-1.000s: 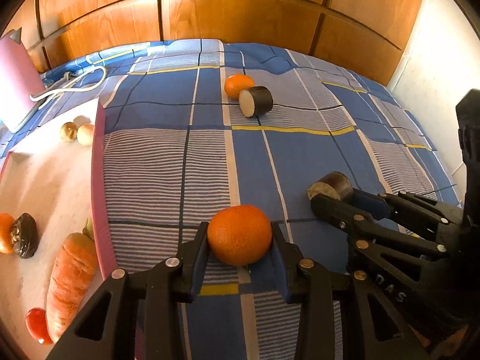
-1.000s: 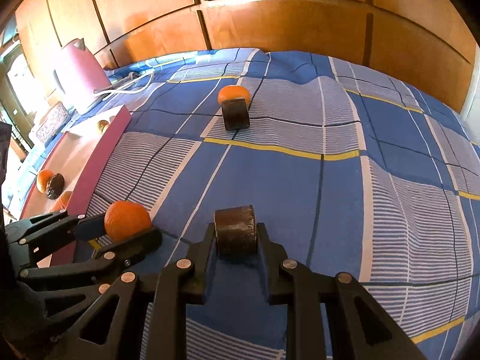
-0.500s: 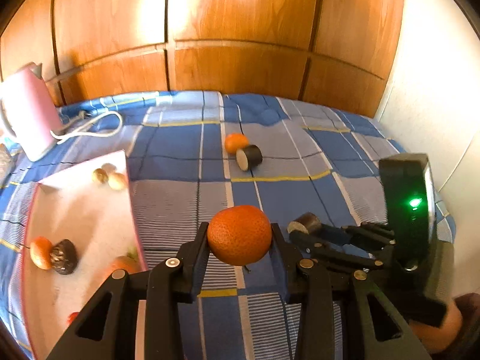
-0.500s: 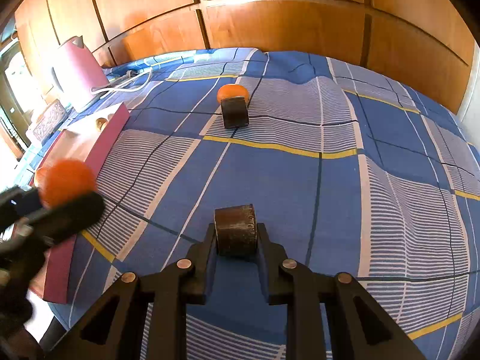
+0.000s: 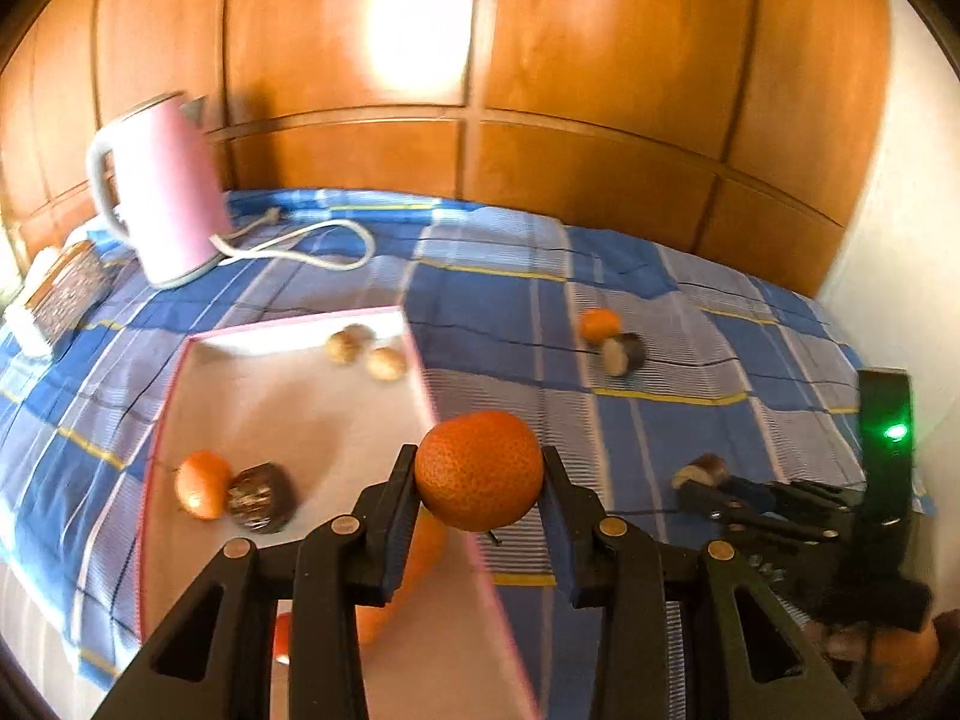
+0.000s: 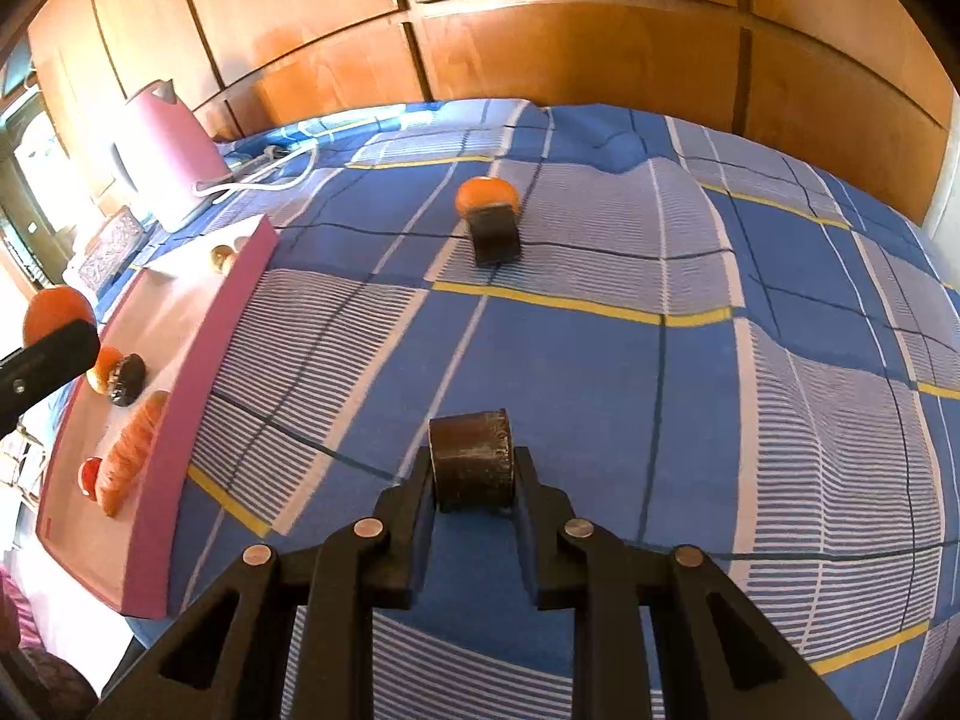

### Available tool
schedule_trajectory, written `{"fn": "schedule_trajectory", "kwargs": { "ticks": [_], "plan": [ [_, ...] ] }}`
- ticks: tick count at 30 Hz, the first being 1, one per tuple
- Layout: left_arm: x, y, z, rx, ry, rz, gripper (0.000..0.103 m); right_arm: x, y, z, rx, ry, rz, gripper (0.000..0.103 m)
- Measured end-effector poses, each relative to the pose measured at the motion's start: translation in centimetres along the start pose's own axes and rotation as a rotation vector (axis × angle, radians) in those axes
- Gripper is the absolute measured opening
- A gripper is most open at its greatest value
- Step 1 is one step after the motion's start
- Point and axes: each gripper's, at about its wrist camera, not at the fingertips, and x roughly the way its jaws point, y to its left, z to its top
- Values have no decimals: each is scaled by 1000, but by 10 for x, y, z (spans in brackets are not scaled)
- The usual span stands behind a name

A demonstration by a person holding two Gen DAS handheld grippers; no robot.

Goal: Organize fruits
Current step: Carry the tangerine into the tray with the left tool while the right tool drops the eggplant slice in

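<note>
Carrying step in hand, by judgement: left gripper [image 5: 480,483] clamped on an orange fruit [image 5: 479,469], held up in the lower middle of the left wrist view, above the right edge of the pink tray [image 5: 336,414]. Right gripper [image 6: 472,483] closed on a dark cylindrical piece [image 6: 471,457], low over the cloth in the lower middle of the right wrist view.

Next move, probably: bringing the orange fruit further over the tray, lowering it near the small orange [image 5: 201,483] and the dark round piece [image 5: 259,497] at the left side of the tray, then opening the jaws only when close to the surface, to avoid rolling. Some risk of bumping the carrot [image 6: 129,450] and the red item [image 6: 90,476] in the lower left of the right wrist view.

On the tray also, at the upper part, some small pale round things [image 5: 366,354], too blurred to name. Still out on the cloth, in the upper middle of the right wrist view: another orange [image 6: 485,195] touching a dark cut piece [image 6: 495,235].

Surface: blue checked cloth [image 6: 600,372] with white stripes and yellow lines, somewhat wrinkled. Upper left: pink kettle [image 5: 162,192] with white cord [image 5: 312,237], and a patterned box [image 5: 63,294] beside it. Behind, wooden panel wall [image 5: 540,90] with a bright light patch; white wall at the right edge.
</note>
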Motion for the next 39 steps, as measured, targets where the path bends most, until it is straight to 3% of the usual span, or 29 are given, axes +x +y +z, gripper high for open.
{"fn": "schedule_trajectory", "kwargs": {
  "ticks": [11, 26, 32, 39],
  "plan": [
    [-9, 59, -11, -120, 1, 96, 38, -15, 54, 25, -90, -25, 141, 23],
    [-16, 124, -33, -268, 20, 168, 38, -4, 144, 50, -254, 17, 310, 23],
    [-13, 130, -38, -284, 37, 175, 40, 20, 179, 56, -297, 59, 334, 23],
    [-14, 127, -37, -277, 31, 177, 40, 37, 184, 46, -269, 88, 313, 25]
  ]
}}
